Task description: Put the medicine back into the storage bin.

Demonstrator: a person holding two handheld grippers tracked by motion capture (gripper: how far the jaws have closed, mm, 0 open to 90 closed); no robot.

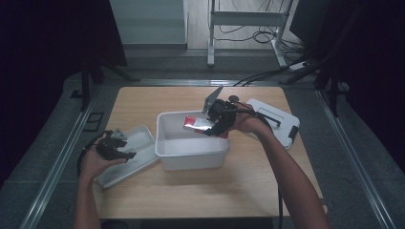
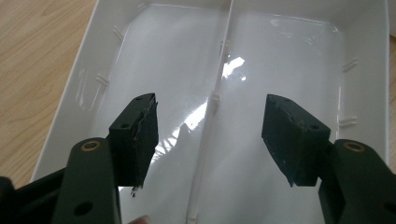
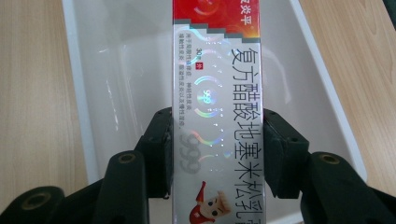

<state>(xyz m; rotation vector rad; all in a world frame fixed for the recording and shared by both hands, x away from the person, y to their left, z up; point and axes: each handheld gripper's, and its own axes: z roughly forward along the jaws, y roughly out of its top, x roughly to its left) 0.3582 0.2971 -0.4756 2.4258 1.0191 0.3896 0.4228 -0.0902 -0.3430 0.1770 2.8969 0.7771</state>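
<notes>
The silver and red carton sits squarely between the two black fingers of the right gripper, and the pads press on its long side faces, so the jaws are clamped on it. In the right gripper view the carton runs straight away from the fingers, its red end farthest from them and its silver face, printed with characters, turned to the camera; the end with a small cartoon figure lies nearest the gripper body.

In the high view the carton hangs over the white bin, near the bin's far right corner and above its hollow, held there by the right gripper, which reaches in across the bin's right rim. Whether the carton touches the bin's floor or wall I cannot tell.

Just left of the bin lies a shallow white tray, its edge close against the bin's left wall. The left gripper hovers over this tray. In the left gripper view its fingers stand wide apart with nothing between them, above the tray, which a thin ridge parts into two compartments.

Right of the bin, just beside the right hand, lies a flat white lid on the wooden table.
</notes>
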